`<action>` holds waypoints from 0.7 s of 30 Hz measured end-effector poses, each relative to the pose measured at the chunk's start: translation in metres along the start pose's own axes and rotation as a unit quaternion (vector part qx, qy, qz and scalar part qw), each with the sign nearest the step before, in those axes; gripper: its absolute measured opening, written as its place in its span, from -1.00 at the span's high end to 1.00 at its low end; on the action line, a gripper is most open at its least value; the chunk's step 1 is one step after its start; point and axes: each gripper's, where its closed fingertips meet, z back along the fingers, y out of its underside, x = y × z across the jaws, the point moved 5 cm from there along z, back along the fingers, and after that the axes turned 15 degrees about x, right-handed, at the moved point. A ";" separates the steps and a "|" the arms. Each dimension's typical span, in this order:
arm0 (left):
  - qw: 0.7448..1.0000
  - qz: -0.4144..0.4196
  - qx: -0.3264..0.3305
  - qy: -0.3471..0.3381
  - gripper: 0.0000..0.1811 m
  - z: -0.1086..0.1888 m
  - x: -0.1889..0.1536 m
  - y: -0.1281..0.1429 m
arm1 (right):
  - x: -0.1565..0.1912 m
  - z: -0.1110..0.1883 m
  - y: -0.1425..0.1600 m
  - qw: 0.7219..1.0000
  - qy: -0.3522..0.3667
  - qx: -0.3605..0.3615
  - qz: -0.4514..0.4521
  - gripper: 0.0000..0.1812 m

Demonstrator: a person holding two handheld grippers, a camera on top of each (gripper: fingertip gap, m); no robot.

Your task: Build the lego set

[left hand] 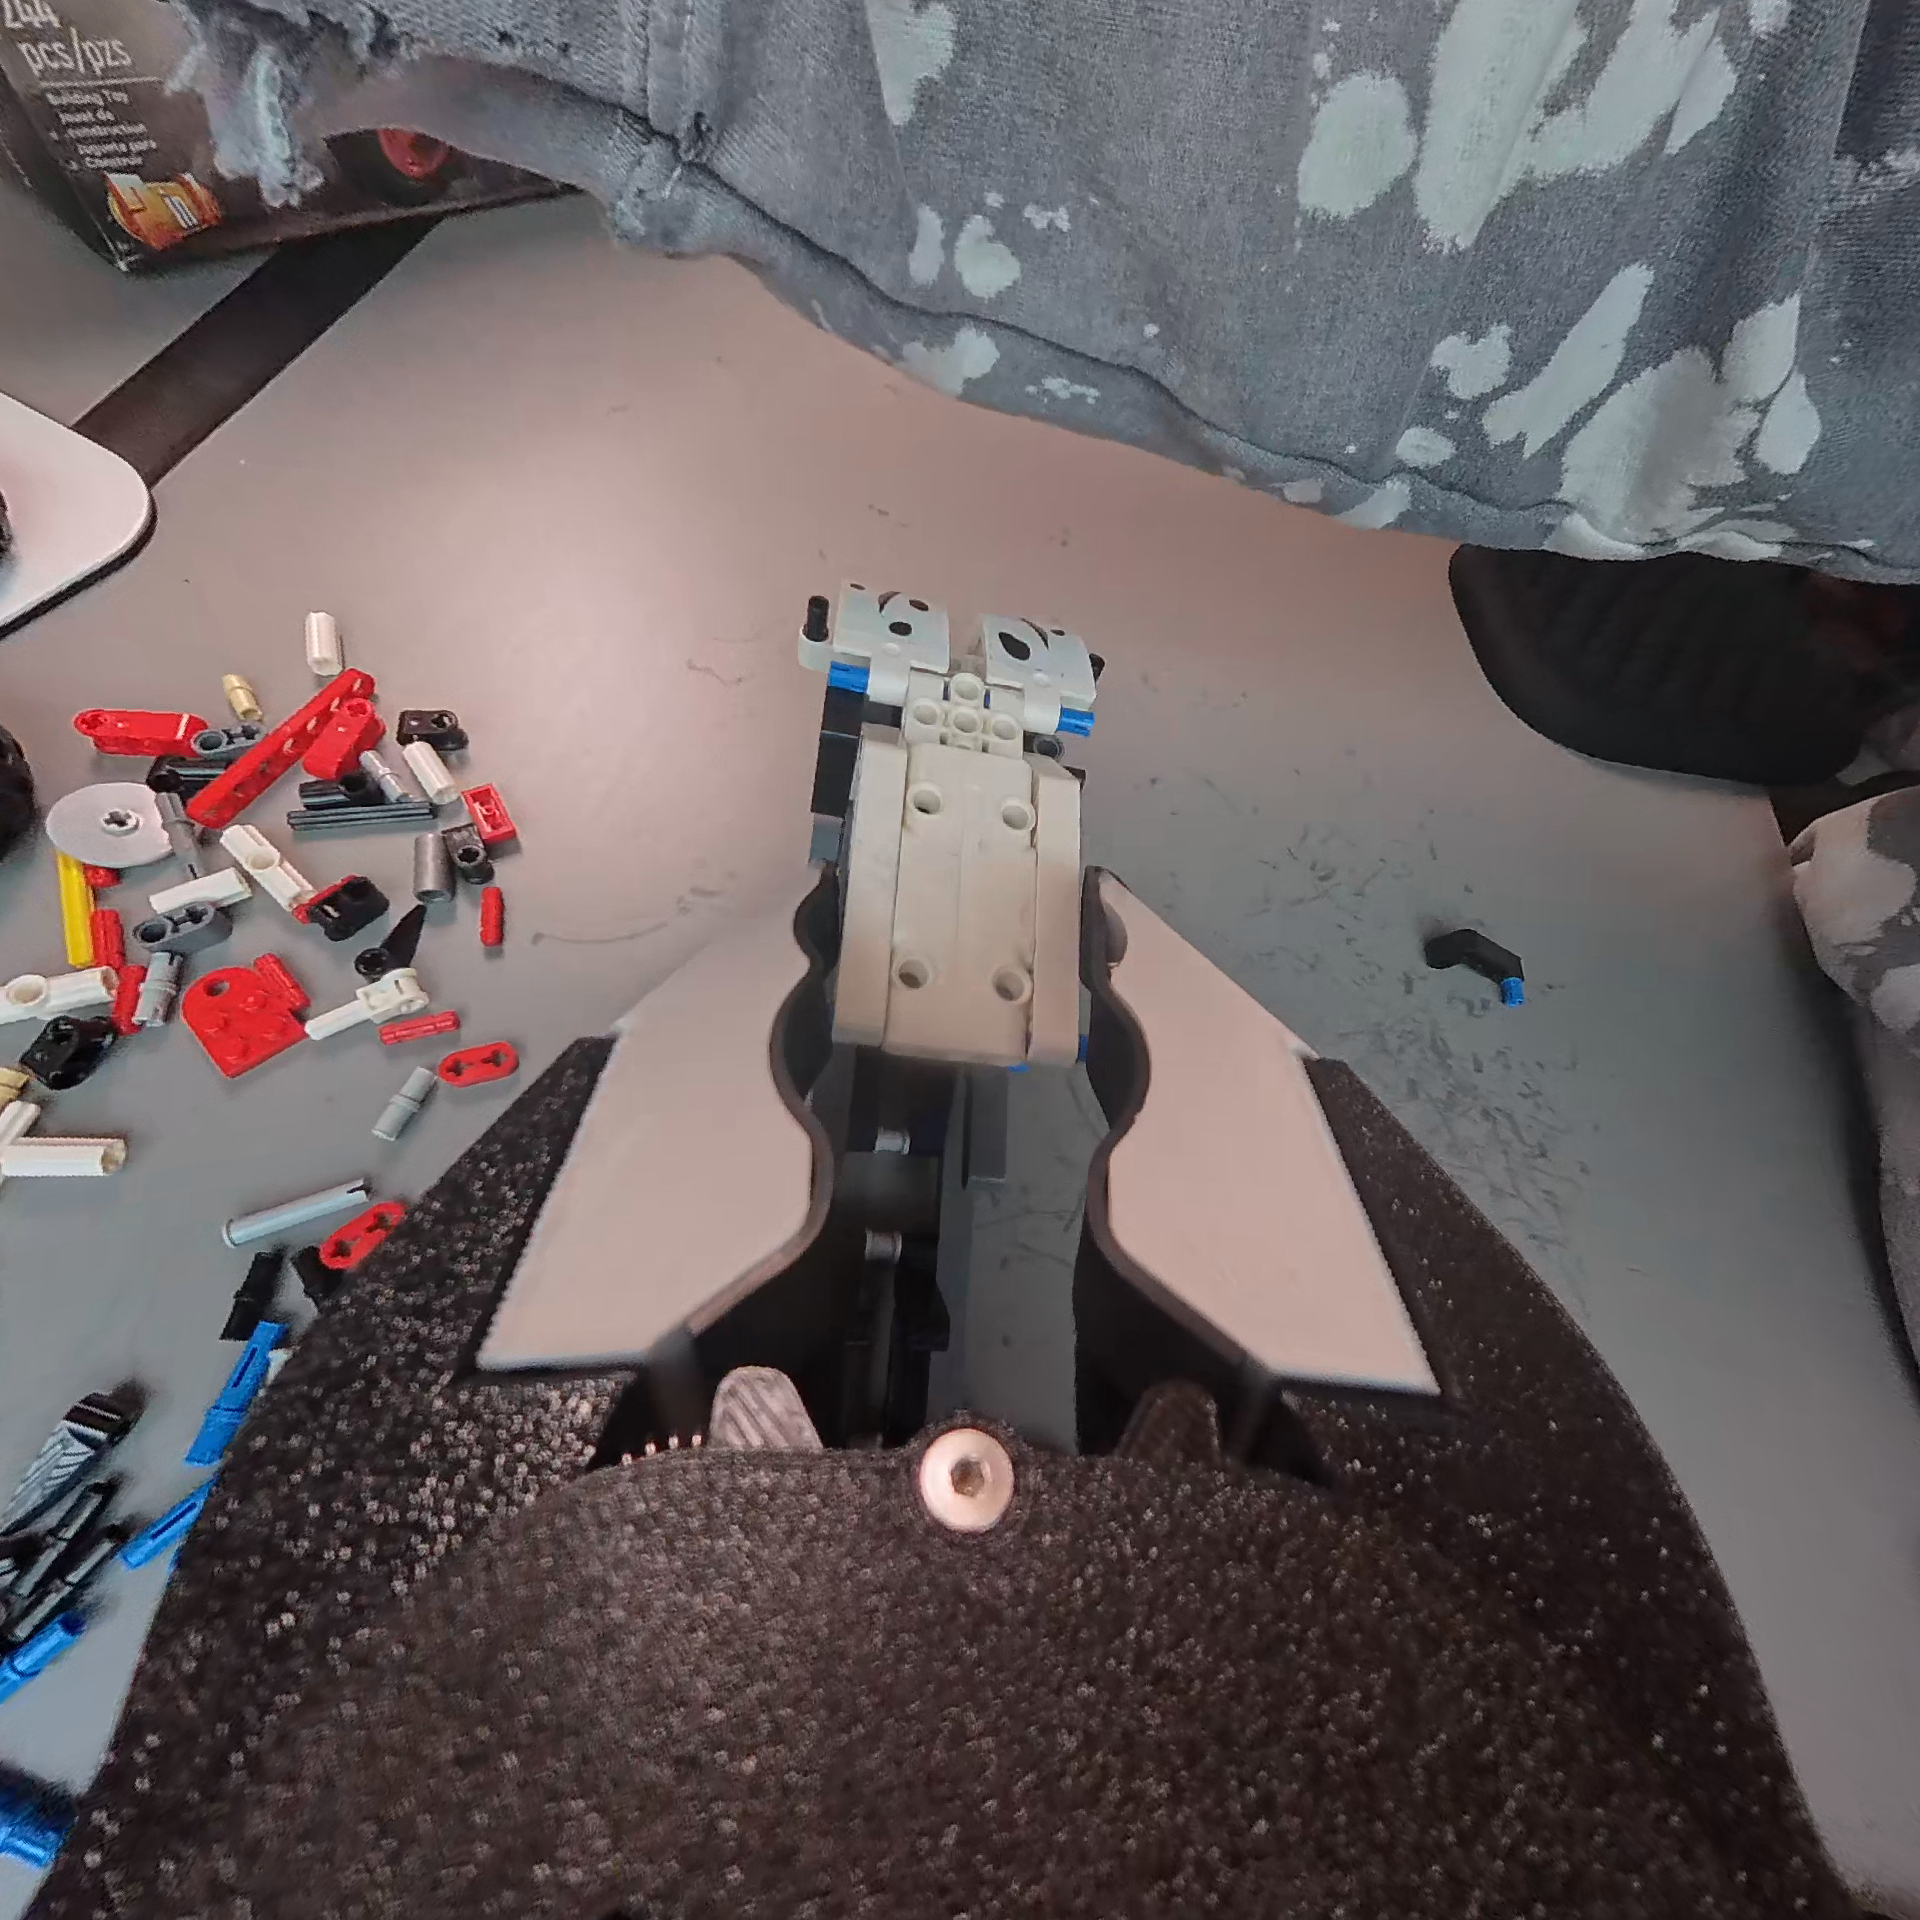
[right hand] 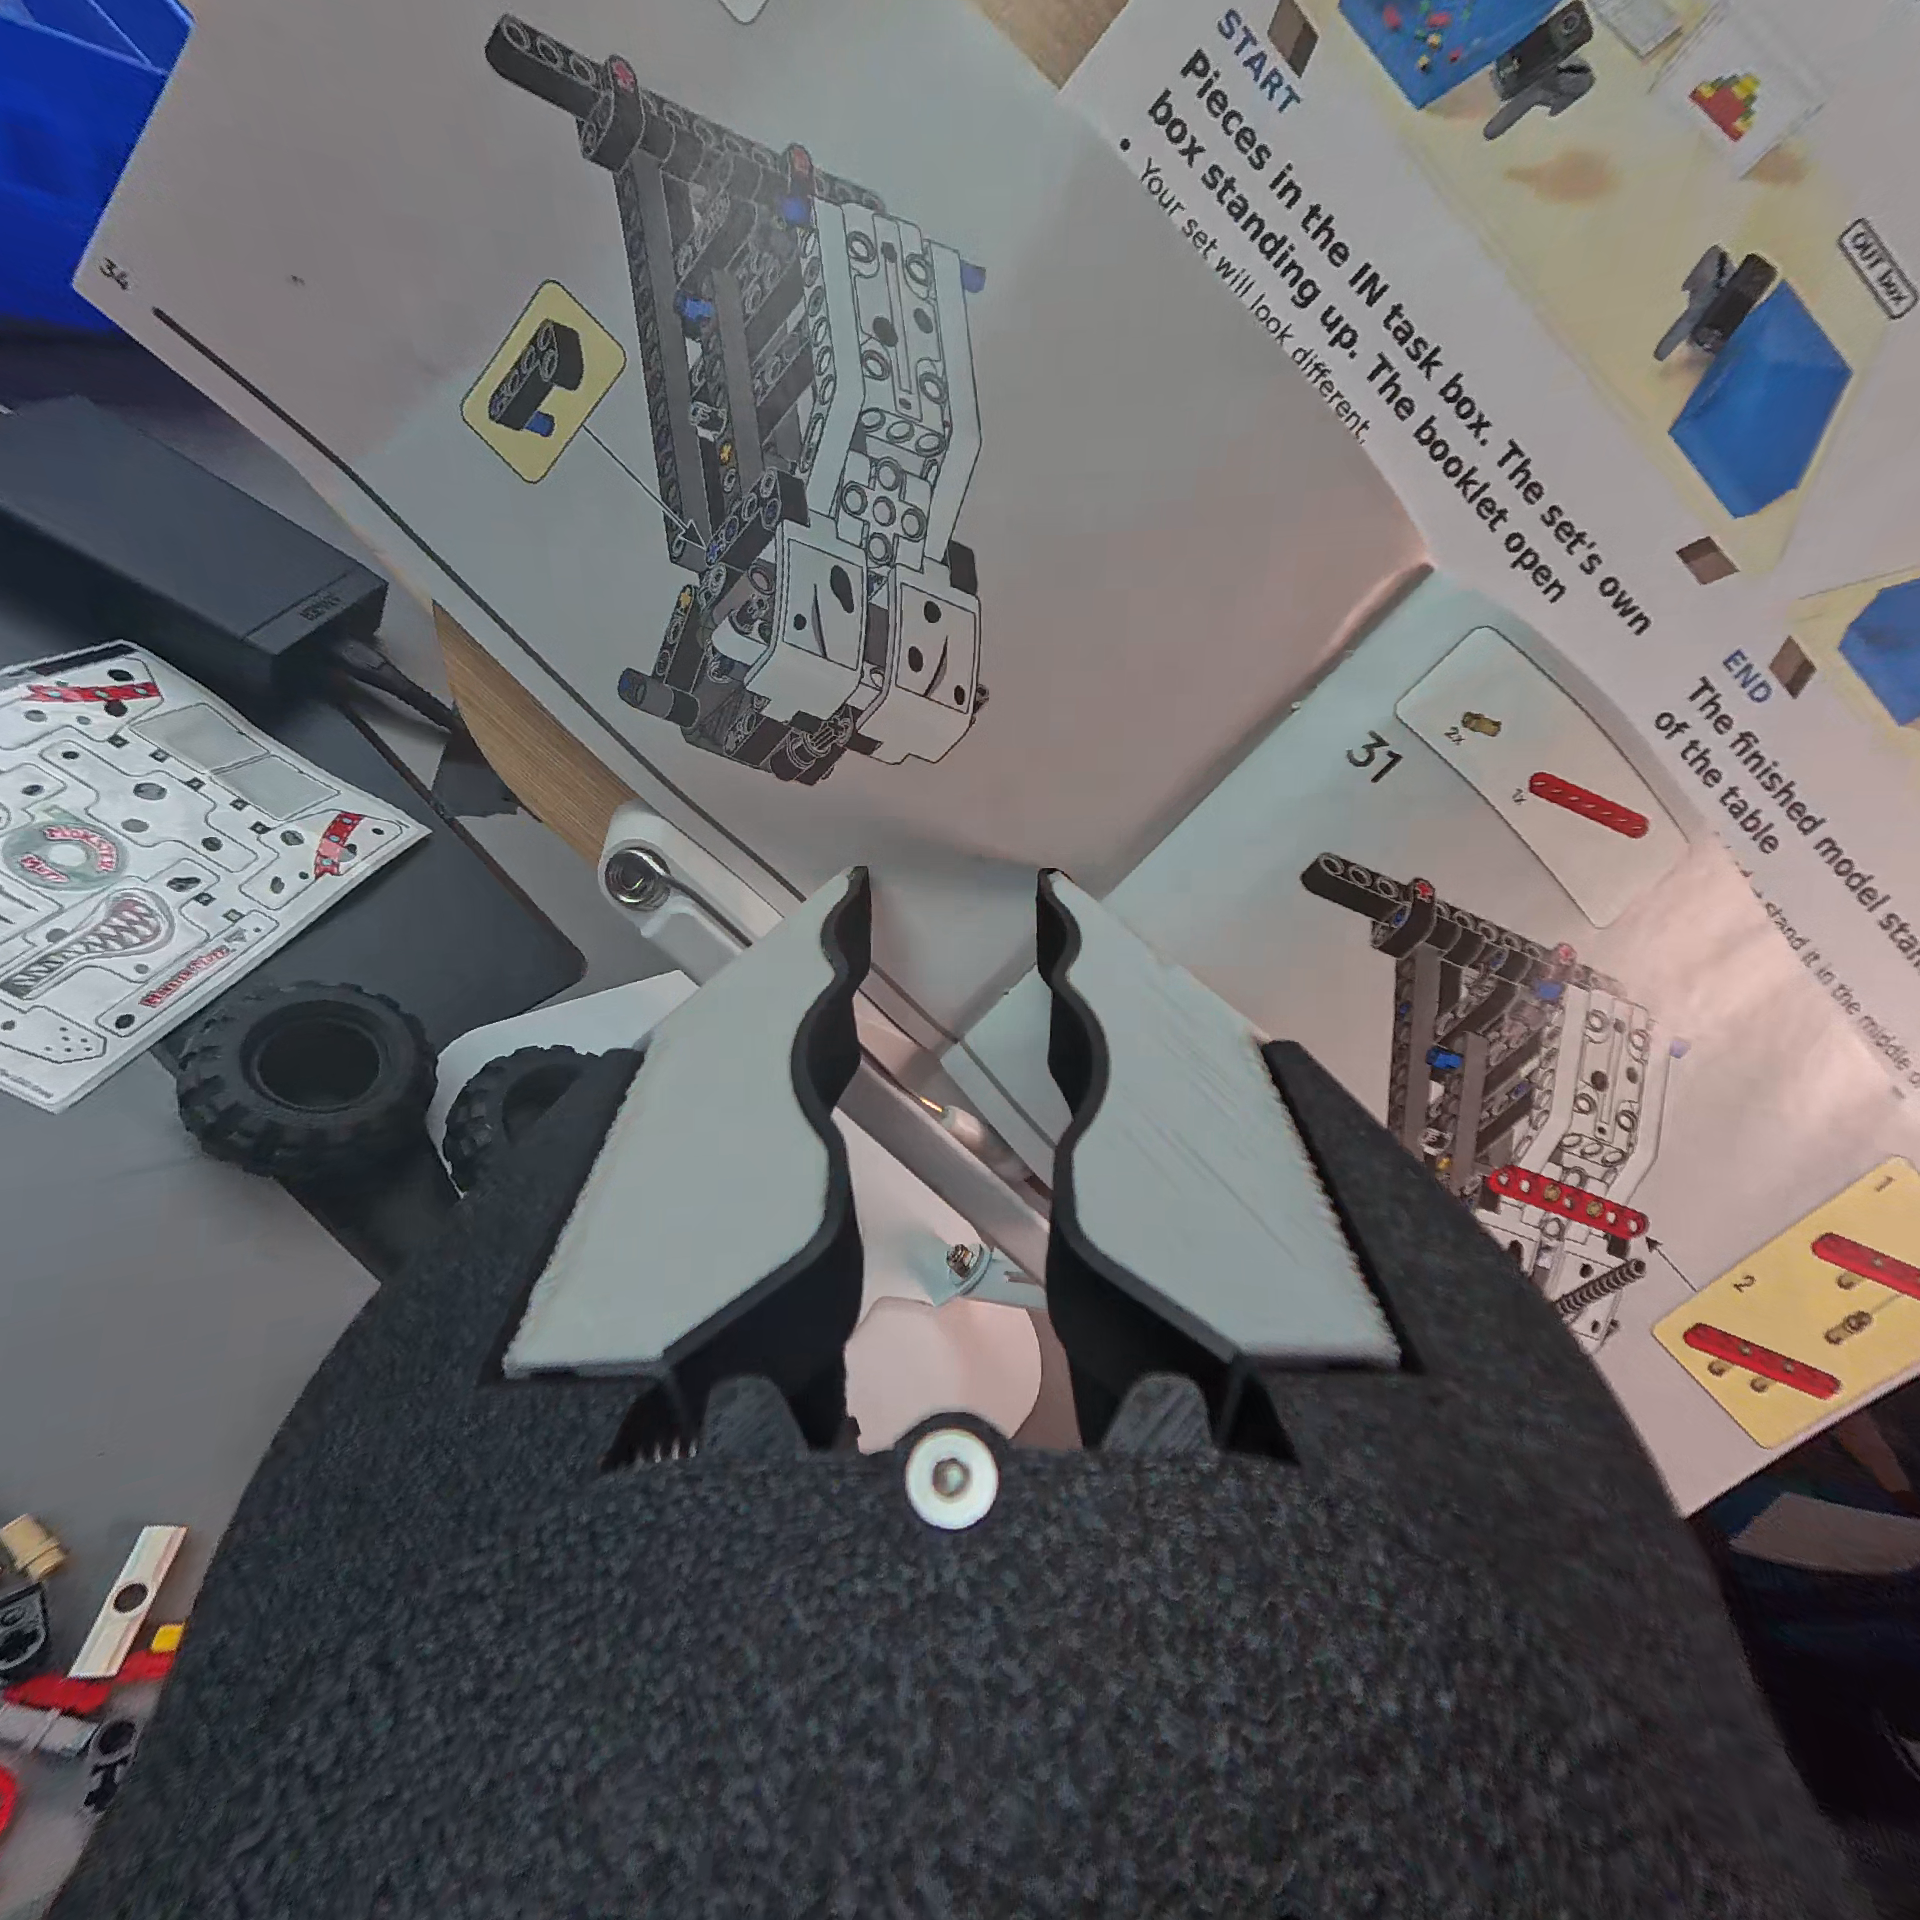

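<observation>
My left gripper point(left hand: 956, 904) is shut on the part-built lego model point(left hand: 961, 831), a white and black body with blue pins and spotted front panels. It holds the model by its white sides, front end pointing away, over the grey table point(left hand: 582, 499). A small black angled piece with a blue pin point(left hand: 1475, 961) lies alone on the table to the right. My right gripper point(right hand: 951, 914) is open and empty, held up in front of the open instruction booklet point(right hand: 935, 436), which shows build drawings.
A pile of loose red, white, black and blue lego pieces point(left hand: 260, 862) lies left of the model. A person's spotted grey clothing point(left hand: 1299, 239) hangs over the far side. The set's box point(left hand: 114, 135) stands far left. Two black tyres point(right hand: 312, 1070), a sticker sheet point(right hand: 156, 852) and a printed task sheet point(right hand: 1558, 364) surround the booklet. The gap from one gripper's tips to the other's is roughly 35 centimeters.
</observation>
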 end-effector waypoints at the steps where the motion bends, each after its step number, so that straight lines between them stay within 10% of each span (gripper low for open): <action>1: 1.000 0.000 0.001 -0.001 0.49 0.000 0.000 0.000 | 0.000 0.000 0.000 1.000 -0.003 -0.001 -0.002 0.65; 21: 1.000 -0.012 0.003 -0.002 0.45 0.000 -0.003 -0.001 | -0.005 0.011 0.005 0.998 -0.048 -0.003 -0.029 0.60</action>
